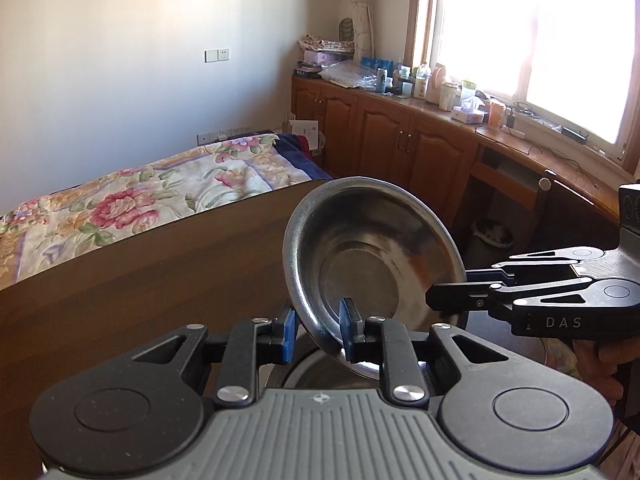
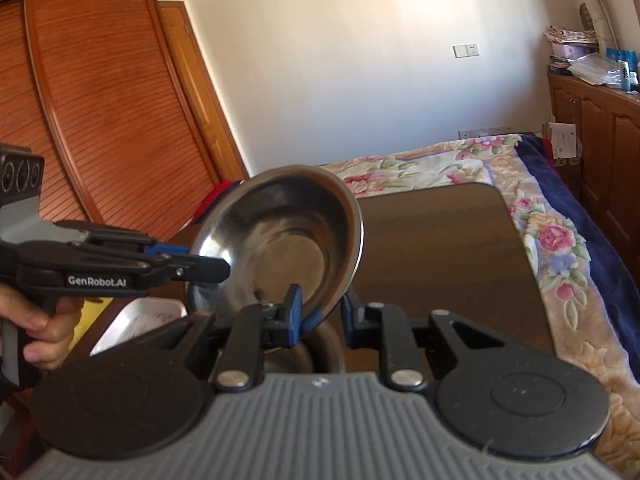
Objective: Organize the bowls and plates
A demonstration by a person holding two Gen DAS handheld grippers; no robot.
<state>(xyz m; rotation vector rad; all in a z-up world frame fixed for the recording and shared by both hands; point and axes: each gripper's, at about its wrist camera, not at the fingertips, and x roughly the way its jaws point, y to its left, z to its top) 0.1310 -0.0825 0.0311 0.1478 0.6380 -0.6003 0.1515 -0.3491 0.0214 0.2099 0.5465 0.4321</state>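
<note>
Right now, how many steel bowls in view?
2. One bowl tilted in the air, left tool and right tool both clamped on its rim; second bowl beneath it, mostly hidden. More may be hidden.

- A plain cream wall (image 1: 140, 60) runs behind the scene, with a white switch plate (image 1: 217, 55) high up and a row of sockets (image 1: 224, 134) low down.
- A bed (image 1: 132, 196) with a floral quilt sits against that wall, just beyond the dark wooden desk (image 1: 140, 292).
- A large window (image 1: 532, 40) glares with bright daylight; a patterned curtain (image 1: 362, 4) hangs at its left edge.
- Under the window, a run of brown wooden cabinets (image 1: 400, 136) carries a clutter of bottles, boxes and cables.
- A tall slatted wooden wardrobe (image 2: 92, 92) fills the other side of the room.
</note>
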